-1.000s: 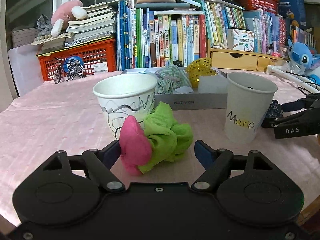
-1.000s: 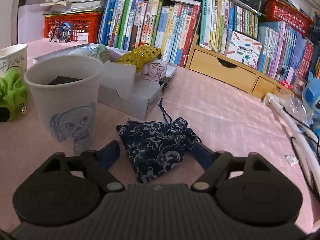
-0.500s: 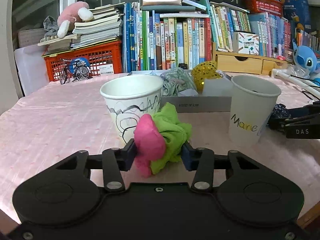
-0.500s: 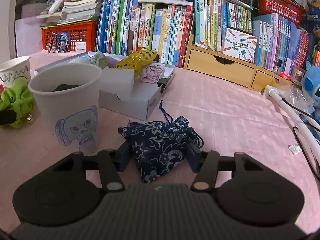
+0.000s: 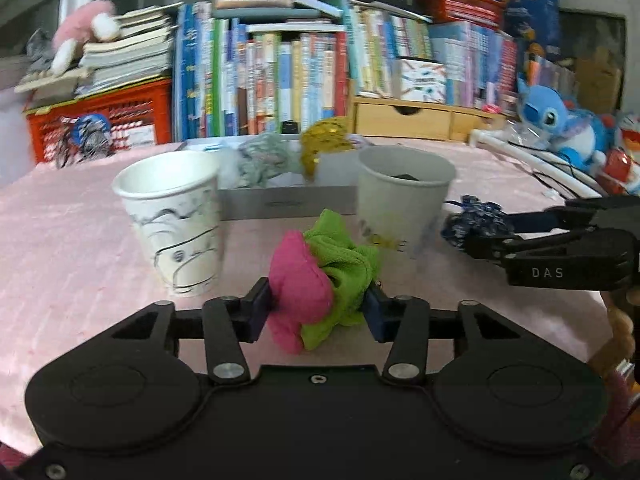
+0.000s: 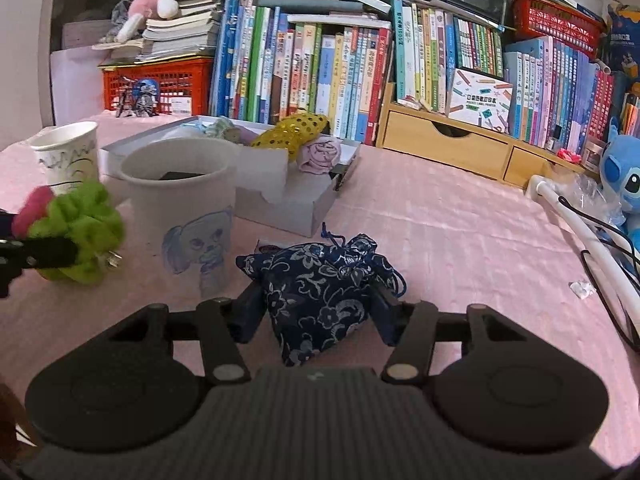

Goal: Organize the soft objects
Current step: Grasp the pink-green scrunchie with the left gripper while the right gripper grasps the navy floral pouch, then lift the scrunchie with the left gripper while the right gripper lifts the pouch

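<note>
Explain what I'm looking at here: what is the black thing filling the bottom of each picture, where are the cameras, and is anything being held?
There is no robot. A person holds a two-finger tool in each hand, and a fisheye camera on each looks forward along its fingers; the black shape is the tool's own body. In the left wrist view, the left tool pinches a pink and green soft toy, though its jaws are easing open slightly. In the right wrist view, the right tool grips a dark blue floral pouch. On the pink tablecloth stand a scribbled paper cup, a second cup with a drawn puppy, and behind them a grey box holding more soft items. Books line the back.
</note>
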`<state>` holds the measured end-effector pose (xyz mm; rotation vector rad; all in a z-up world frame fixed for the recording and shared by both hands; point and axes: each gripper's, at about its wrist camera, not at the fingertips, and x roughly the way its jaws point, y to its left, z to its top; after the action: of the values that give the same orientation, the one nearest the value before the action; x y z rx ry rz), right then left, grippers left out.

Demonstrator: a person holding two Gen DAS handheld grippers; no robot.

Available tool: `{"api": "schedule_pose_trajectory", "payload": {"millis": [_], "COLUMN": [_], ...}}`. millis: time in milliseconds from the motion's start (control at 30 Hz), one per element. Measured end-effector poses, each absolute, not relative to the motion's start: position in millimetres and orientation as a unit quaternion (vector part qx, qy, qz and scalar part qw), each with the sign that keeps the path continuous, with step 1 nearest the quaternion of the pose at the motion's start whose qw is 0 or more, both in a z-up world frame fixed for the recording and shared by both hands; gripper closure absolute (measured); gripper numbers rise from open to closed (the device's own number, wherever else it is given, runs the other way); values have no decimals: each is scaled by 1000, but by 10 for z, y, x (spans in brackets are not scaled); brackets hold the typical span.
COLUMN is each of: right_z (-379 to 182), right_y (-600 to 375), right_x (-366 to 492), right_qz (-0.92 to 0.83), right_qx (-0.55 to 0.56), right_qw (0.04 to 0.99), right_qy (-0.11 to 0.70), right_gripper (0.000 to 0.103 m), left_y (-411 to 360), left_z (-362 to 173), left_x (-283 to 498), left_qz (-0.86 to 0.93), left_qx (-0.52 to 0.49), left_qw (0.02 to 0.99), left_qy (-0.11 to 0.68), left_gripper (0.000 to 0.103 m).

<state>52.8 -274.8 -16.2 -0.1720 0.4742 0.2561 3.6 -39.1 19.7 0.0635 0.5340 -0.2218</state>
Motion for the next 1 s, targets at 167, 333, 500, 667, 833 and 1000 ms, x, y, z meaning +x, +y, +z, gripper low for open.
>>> {"api": "schedule_pose_trajectory", "payload": {"millis": [167, 333, 500, 667, 833, 1000], "right_z": [-159, -212, -248, -291, -333, -336], "right_y": [-2723, -2687, -2653, -2653, -2610, -2618], "right_x": [423, 388, 411, 472, 524, 577], "right_qz": [143, 144, 132, 122, 116, 117], "right_qx": [-84, -95, -91, -77, -89, -77], "right_qw": [959, 961, 965, 965, 962, 958], "right_qy": [231, 216, 208, 217, 232, 251], "right_gripper": [42, 29, 17, 15, 12, 13], "left_y": [-518, -605, -638, -655, -620, -609], "left_z": [137, 72, 4, -75, -82, -70], "left_x": [19, 92, 156, 244, 283, 285], "left_qz": [-104, -101, -97, -94, -99, -105], "left_qx": [54, 62, 70, 71, 59, 62], "left_qw": [962, 963, 963, 958, 957, 956], "left_qy": [247, 243, 242, 262, 268, 266], "left_gripper": [38, 29, 28, 27, 33, 51]}}
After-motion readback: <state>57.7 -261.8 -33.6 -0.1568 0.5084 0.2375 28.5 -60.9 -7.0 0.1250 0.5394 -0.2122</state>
